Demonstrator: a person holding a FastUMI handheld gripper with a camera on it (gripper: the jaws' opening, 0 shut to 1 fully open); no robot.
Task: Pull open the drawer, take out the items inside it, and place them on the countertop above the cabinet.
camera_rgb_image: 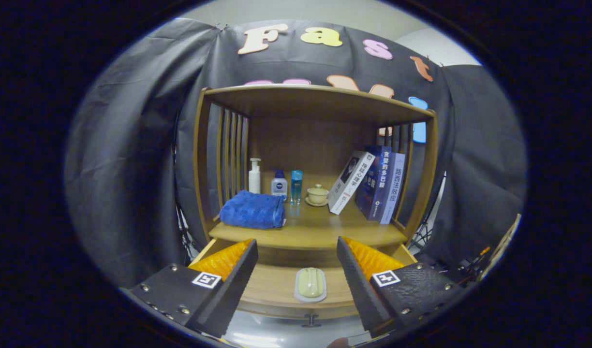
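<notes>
- I judge the drawer (pixel 276 285) is already pulled out, so my step is lifting the soap dish (pixel 310 285) from it.
- I'd lower straight down, centre the dish, and close on its long sides.
- My gripper (pixel 296 266) is wide open and holds nothing.
- The dish lies on the drawer floor between my fingers, touching neither, below the countertop (pixel 320 227) with its blue towel (pixel 252 209).

Cloth-walled booth, wooden cabinet (pixel 315 104)
</notes>
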